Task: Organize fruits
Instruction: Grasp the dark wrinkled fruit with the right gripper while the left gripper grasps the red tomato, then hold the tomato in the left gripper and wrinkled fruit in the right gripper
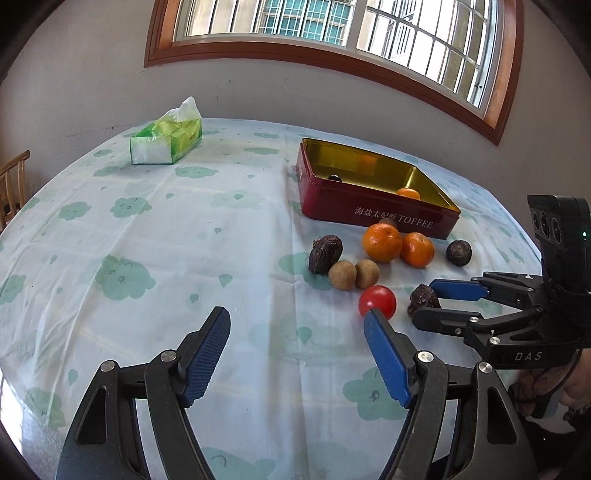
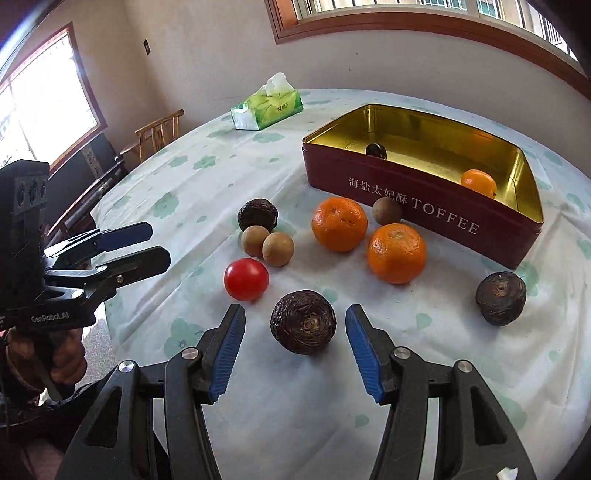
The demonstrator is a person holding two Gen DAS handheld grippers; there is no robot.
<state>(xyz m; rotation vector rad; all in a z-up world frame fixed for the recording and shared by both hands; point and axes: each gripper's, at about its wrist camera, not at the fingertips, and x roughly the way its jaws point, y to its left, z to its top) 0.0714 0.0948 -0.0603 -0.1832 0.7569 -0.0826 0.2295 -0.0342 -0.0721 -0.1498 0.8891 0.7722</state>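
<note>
1. Right tool [image 2: 295,325]: jaws spread, wrinkled dark fruit [image 2: 303,322] between them, pads not touching it.
2. Left tool [image 1: 297,328]: jaws spread, empty; red tomato [image 1: 377,302] at its right fingertip.
3. Red toffee tin [image 2: 424,206] on table [image 2: 207,184] holds one orange fruit [image 2: 478,182] and one dark fruit [image 2: 376,150]; remaining fruit lies loose in front.

Green tissue box [image 2: 267,107] on cloud-print tablecloth [image 1: 147,258], wooden chair [image 2: 159,134] beside table; barred window [image 1: 332,22] above
</note>
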